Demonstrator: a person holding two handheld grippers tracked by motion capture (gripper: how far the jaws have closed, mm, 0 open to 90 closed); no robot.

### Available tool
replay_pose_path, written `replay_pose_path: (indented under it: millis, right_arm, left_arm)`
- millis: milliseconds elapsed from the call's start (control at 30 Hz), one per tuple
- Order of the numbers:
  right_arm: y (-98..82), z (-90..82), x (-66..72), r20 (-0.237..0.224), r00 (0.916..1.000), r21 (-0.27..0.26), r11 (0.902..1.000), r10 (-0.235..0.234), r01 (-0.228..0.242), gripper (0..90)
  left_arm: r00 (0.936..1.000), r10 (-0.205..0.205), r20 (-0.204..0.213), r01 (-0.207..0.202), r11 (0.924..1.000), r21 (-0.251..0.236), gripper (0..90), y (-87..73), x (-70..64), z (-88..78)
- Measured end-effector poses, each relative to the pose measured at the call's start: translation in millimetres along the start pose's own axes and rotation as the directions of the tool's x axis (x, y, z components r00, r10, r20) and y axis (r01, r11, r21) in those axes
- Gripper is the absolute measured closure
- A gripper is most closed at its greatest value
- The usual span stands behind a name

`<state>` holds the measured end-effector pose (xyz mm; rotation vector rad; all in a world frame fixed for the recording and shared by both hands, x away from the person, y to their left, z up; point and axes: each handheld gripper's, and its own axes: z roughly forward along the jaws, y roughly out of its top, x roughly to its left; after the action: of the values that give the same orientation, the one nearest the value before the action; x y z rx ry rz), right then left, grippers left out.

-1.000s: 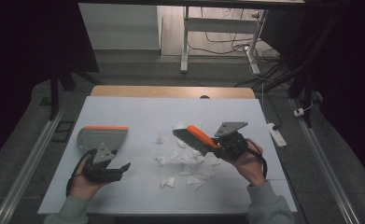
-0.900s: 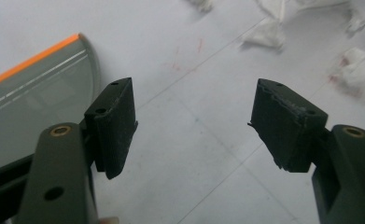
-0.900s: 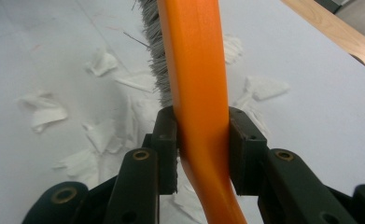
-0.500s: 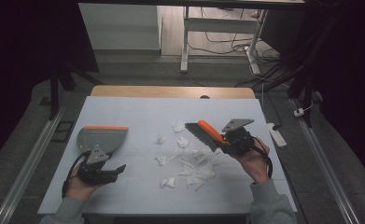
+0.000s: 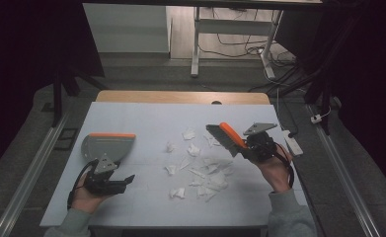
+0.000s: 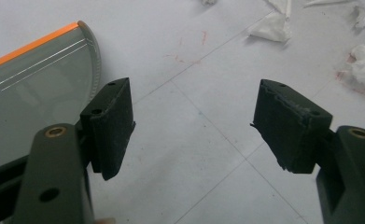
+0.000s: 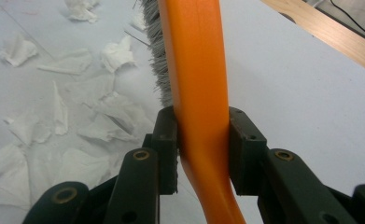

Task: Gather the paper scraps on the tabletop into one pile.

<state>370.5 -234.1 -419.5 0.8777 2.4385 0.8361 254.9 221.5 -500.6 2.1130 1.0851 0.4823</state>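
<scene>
My right gripper (image 5: 247, 148) (image 7: 202, 144) is shut on the orange handle of a brush (image 5: 225, 136) (image 7: 194, 70) with grey bristles, held above the right side of the scattered white paper scraps (image 5: 200, 165) (image 7: 68, 112). A grey dustpan (image 5: 105, 146) (image 6: 26, 93) with an orange edge lies on the table at the left. Just in front of it, my left gripper (image 5: 123, 180) (image 6: 194, 123) rests low over the white table top, jaws wide open with nothing between them; they have just been opening a little.
The white table top (image 5: 146, 123) ends in a wooden strip (image 5: 180, 97) at the far edge. A small white device (image 5: 292, 142) lies at the table's right edge. Metal rails run along the floor on both sides.
The right gripper has carried the brush to the right, past the paper scraps. The left gripper has stayed by the dustpan.
</scene>
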Motion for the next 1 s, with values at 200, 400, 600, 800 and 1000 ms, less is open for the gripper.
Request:
replay_pose_path:
  millis: [200, 400, 600, 800, 1000]
  right_arm:
    - [2.1, 6.3, -7.6, 0.026, 0.9993, 0.036, 0.9990, 0.026, -0.027, 67.9]
    - [6.4, 21.7, -20.1, 0.035, 0.9968, 0.091, 0.9931, 0.072, -0.075, 67.9]
    - [17.5, 36.3, -33.2, 0.086, 0.9934, 0.191, 0.9774, 0.075, -0.091, 68.9]
    - [33.9, 63.3, -42.1, 0.110, 0.9926, 0.297, 0.9511, 0.053, -0.084, 69.2]
    - [53.4, 89.0, -50.4, 0.125, 0.9914, 0.361, 0.9289, 0.040, -0.083, 69.4]
  left_arm:
    - [0.9999, 0.009, 0.011, -0.009, 0.9999, 0.007, 29.4, -0.8, 0.1, 2.8]
    - [0.9996, 0.021, 0.021, -0.021, 0.9997, 0.007, 29.1, -0.9, -0.7, 3.4]
    - [0.9990, 0.028, 0.034, -0.029, 0.9996, 0.007, 28.8, -1.4, 0.0, 4.4]
    - [0.9977, 0.051, 0.043, -0.052, 0.9986, 0.006, 28.6, -4.0, -1.0, 3.1]
    - [0.9973, 0.053, 0.051, -0.053, 0.9985, -0.013, 28.6, -4.8, -0.9, 1.4]
